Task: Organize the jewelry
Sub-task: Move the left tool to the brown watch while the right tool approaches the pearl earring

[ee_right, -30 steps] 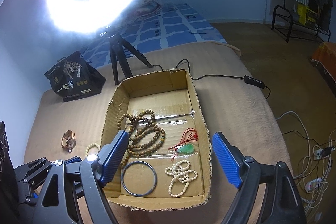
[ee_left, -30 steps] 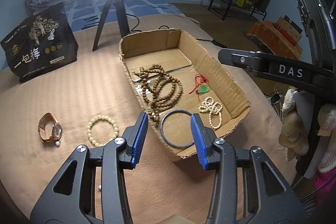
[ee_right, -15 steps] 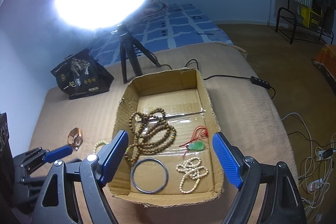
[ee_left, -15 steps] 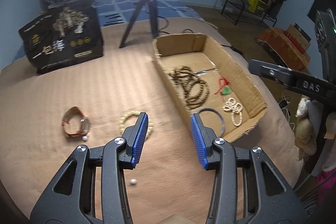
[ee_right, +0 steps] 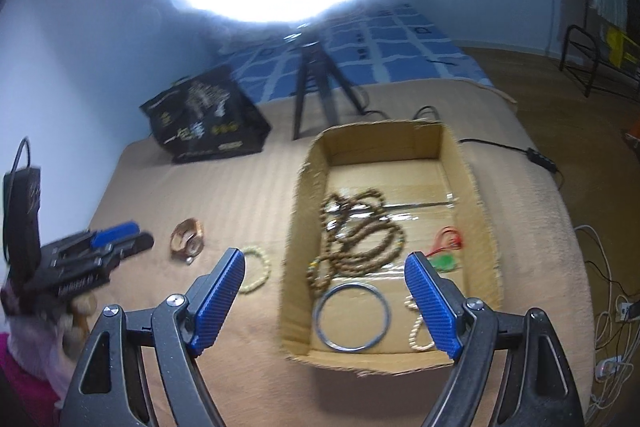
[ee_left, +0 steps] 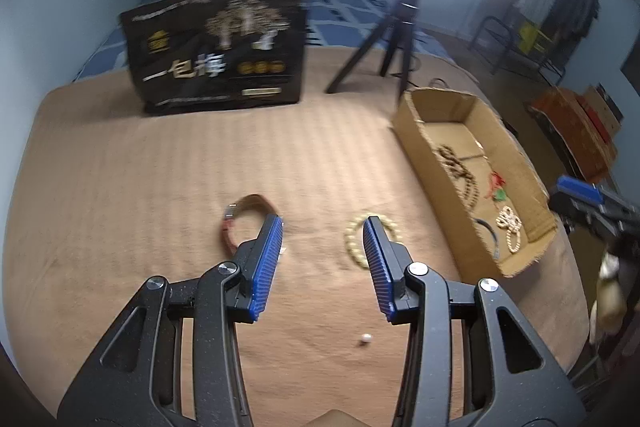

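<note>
A cardboard box on the tan bedspread holds brown wooden beads, a metal bangle, a white bead string and a green pendant on red cord. A brown-strapped watch and a pale bead bracelet lie on the bedspread left of the box. My left gripper is open and empty, above the gap between watch and bracelet. My right gripper is open and empty above the box's near end.
A black printed bag stands at the back. A ring light on a tripod stands behind the box. A small white bead lies loose near the front. Cables trail on the floor to the right.
My left gripper has swung left, away from the box, and now points at the watch and bracelet. My right gripper has shifted slightly left over the box. Both stay open.
</note>
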The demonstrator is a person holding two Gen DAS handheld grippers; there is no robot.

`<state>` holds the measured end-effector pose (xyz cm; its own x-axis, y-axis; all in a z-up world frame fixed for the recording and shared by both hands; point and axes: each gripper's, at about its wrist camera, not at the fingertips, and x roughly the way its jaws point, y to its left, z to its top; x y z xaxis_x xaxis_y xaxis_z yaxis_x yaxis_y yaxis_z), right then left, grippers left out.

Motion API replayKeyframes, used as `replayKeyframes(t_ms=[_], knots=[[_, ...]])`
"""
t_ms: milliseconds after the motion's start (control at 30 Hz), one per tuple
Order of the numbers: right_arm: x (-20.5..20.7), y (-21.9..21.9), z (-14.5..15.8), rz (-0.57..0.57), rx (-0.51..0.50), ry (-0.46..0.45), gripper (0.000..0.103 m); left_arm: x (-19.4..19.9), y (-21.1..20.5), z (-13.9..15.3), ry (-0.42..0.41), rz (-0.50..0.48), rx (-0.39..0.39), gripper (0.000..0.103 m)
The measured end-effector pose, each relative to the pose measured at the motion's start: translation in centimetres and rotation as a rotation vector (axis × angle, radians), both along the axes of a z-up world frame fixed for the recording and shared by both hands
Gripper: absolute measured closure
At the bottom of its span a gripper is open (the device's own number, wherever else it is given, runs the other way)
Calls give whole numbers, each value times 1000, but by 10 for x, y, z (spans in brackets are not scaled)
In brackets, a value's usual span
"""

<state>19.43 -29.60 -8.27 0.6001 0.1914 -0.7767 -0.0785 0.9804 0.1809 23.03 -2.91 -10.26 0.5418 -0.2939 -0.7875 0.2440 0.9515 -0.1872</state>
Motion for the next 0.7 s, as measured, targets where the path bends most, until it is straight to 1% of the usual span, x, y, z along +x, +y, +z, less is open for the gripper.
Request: replayKeyframes(t_ms=[200, 300, 367, 433, 700], knots=[[-7, 32, -7, 77, -3, 18, 20, 14, 29, -16, 41, 58, -10, 60], [-10, 47, -14, 118, 4, 39, 26, 20, 39, -26, 69, 79, -19, 60], [-11, 59, -20, 155, 16, 67, 36, 26, 45, -33, 88, 94, -28, 60], [-12, 67, -26, 181, 19, 85, 42, 31, 49, -39, 107, 105, -37, 60], [-15, 92, -53, 255, 24, 146, 53, 47, 54, -63, 165, 126, -48, 60]])
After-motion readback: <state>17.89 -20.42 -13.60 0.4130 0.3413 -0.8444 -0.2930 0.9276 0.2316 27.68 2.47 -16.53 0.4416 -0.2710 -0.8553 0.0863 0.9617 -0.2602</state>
